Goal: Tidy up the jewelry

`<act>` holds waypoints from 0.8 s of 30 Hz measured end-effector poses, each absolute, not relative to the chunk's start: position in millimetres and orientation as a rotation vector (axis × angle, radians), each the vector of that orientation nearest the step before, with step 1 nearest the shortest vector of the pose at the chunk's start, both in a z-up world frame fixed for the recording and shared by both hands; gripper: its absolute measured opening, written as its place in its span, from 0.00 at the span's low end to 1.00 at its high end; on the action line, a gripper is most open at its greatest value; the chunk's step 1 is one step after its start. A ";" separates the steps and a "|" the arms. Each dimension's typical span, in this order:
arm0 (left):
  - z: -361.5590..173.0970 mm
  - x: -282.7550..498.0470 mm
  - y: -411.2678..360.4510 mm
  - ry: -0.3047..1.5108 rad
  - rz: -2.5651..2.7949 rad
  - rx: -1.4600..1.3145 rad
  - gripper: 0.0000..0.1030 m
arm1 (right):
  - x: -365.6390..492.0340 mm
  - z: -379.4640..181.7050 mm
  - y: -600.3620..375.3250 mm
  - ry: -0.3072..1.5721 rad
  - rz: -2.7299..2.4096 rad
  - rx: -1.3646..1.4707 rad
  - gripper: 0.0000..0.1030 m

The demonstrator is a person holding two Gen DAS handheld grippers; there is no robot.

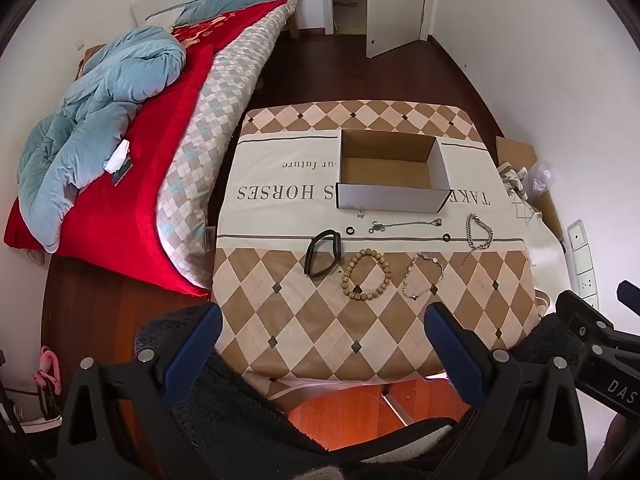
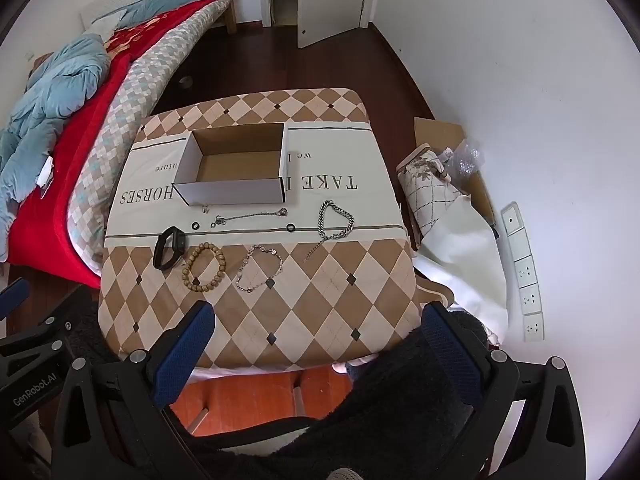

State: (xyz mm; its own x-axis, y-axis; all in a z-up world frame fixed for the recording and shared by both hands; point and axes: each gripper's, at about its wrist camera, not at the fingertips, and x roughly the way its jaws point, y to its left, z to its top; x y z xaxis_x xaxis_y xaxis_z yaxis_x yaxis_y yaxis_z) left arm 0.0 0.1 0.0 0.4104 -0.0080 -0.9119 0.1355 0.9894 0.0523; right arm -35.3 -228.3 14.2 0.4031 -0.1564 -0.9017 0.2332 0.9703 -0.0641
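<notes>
An empty open cardboard box stands on the cloth-covered table. In front of it lie a black band, a wooden bead bracelet, a thin charm bracelet, a thick silver chain bracelet, a thin chain, two small black rings and a small clasp. My left gripper and right gripper are both open and empty, held over the table's near edge.
A bed with a red blanket and blue duvet lies left of the table. Cardboard, bags and cloth are piled at the right wall, with a power strip. An open door is at the back.
</notes>
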 end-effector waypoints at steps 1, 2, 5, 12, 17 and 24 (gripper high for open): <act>0.1 0.0 0.1 1.144 -0.090 0.126 1.00 | -35.3 14.7 -228.2 1.128 -0.247 0.075 1.00; -0.1 0.1 0.0 1.143 -0.090 0.127 1.00 | -35.2 15.1 -228.0 1.127 -0.248 0.074 1.00; -1.3 0.9 -0.2 1.143 -0.091 0.131 1.00 | -35.9 15.2 -228.6 1.124 -0.243 0.080 1.00; 6.1 -0.2 -3.5 1.136 -0.085 0.133 1.00 | -36.7 16.0 -227.4 1.125 -0.239 0.081 1.00; 11.0 -1.6 0.5 1.121 -0.087 0.130 1.00 | -37.0 16.8 -228.6 1.125 -0.237 0.084 1.00; 11.8 -3.0 0.9 1.113 -0.090 0.130 1.00 | -38.6 18.7 -227.6 1.122 -0.239 0.081 1.00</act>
